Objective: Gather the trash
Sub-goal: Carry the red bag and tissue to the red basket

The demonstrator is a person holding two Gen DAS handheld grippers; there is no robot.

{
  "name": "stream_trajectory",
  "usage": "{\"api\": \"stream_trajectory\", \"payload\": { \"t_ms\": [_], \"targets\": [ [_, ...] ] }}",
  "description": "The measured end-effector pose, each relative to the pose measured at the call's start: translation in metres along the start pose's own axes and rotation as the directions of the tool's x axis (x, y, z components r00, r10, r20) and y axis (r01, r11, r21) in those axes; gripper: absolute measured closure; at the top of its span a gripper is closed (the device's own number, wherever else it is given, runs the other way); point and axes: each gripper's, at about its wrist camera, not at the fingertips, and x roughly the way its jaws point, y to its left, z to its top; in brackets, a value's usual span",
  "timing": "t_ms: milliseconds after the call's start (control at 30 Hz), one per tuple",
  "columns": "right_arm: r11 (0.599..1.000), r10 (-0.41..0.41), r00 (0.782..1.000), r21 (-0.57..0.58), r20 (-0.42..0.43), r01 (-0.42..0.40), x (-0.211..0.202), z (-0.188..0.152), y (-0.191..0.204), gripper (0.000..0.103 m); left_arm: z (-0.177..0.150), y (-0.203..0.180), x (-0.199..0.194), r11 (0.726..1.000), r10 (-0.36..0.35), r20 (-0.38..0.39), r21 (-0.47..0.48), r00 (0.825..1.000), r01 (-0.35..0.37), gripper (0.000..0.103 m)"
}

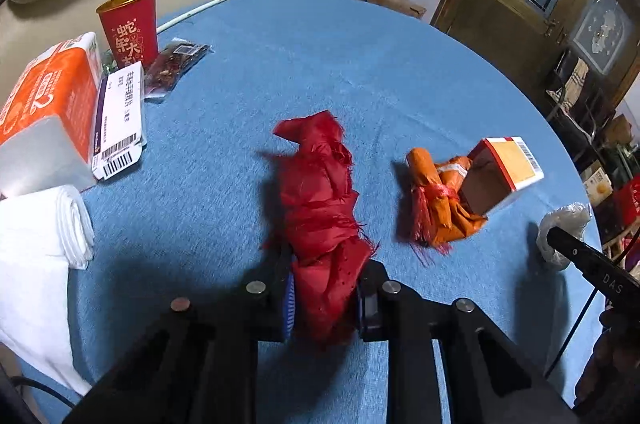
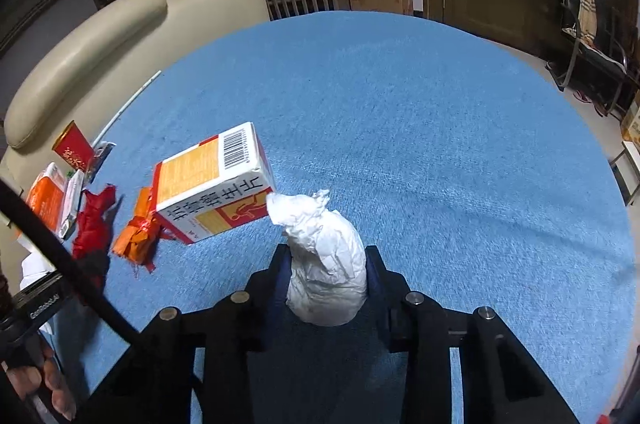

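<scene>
Both grippers loaded: left gripper (image 1: 326, 300) clamped on red rag (image 1: 320, 207), right gripper (image 2: 326, 284) clamped on white wad (image 2: 326, 264), both just above the bench (image 2: 440, 143). Still out: orange bundle (image 1: 436, 199) against box (image 2: 212, 183) mid-bench, wrapper (image 1: 176, 63) and cup (image 1: 130, 27) at far-left edge; no bin visible.

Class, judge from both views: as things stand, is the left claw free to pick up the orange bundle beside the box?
Probably not yet. The left claw is shut on the red cloth wad; the orange bundle lies uncovered on the blue table.
</scene>
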Motion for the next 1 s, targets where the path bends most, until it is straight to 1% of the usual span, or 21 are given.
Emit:
{"api": "stream_trajectory", "payload": {
  "t_ms": [300,500,800,933,1000],
  "targets": [
    [0.999,0.019,0.999,0.047,0.042,-0.021,-0.045,-0.027,-0.007,0.064,-0.022,-0.014,-0.049,0.999,-0.032,0.06,0.04,0.998,0.03,0.081],
    [0.995,0.032,0.997,0.088,0.073,-0.038,-0.076,-0.049,-0.014,0.064,-0.044,-0.038,-0.077,0.994,-0.072,0.077,0.089,0.994,0.065,0.081],
    [0.989,0.041,0.992,0.136,0.12,-0.057,-0.124,-0.084,-0.031,0.064,-0.069,-0.073,-0.098,0.984,-0.121,0.067,0.138,0.99,0.111,0.081],
    [0.985,0.039,0.991,0.162,0.127,-0.06,-0.136,-0.098,-0.04,0.064,-0.075,-0.091,-0.105,0.977,-0.151,0.047,0.157,0.987,0.142,0.081],
    [0.985,0.036,0.991,0.165,0.131,-0.057,-0.141,-0.104,-0.042,0.064,-0.077,-0.097,-0.107,0.976,-0.149,0.044,0.168,0.988,0.139,0.081]
  ]
}}
